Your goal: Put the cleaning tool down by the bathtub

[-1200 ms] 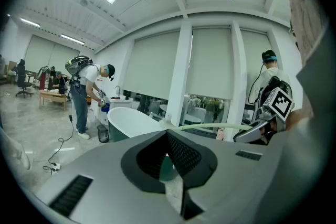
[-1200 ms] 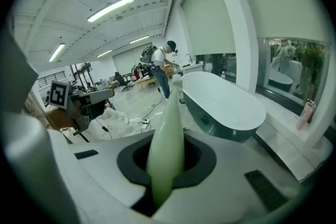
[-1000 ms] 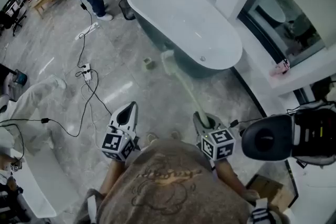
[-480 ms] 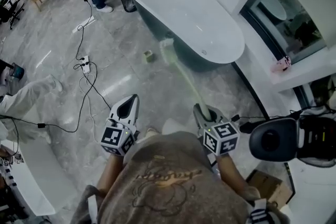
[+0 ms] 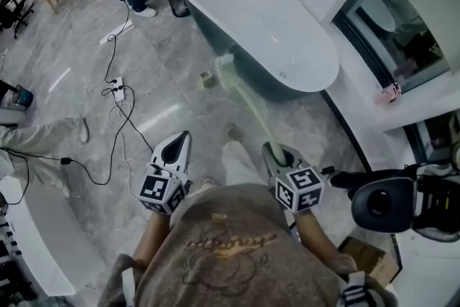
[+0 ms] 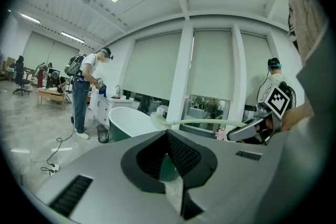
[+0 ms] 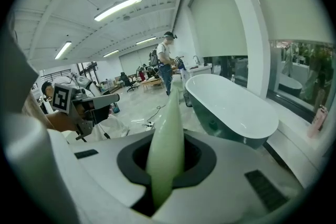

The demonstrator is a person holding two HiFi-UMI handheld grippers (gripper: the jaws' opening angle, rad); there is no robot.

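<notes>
Brush [image 5: 250, 106], pale green, long thin handle, clamped at its near end in the right claw [image 5: 277, 154]. Its head sits at 11 o'clock from that claw, close to the bathtub [image 5: 259, 18] wall and apparently not yet down. Left claw [image 5: 172, 152], at 9 o'clock, is closed and empty.

Risk: the grip is at the tip of a smooth tapered plastic handle, so the head's weight may swing it against the bathtub, or it may skid on the polished stone-look floor [image 5: 180, 118] once released.

Bathtub: oval, glossy white inside, dark outside.
</notes>
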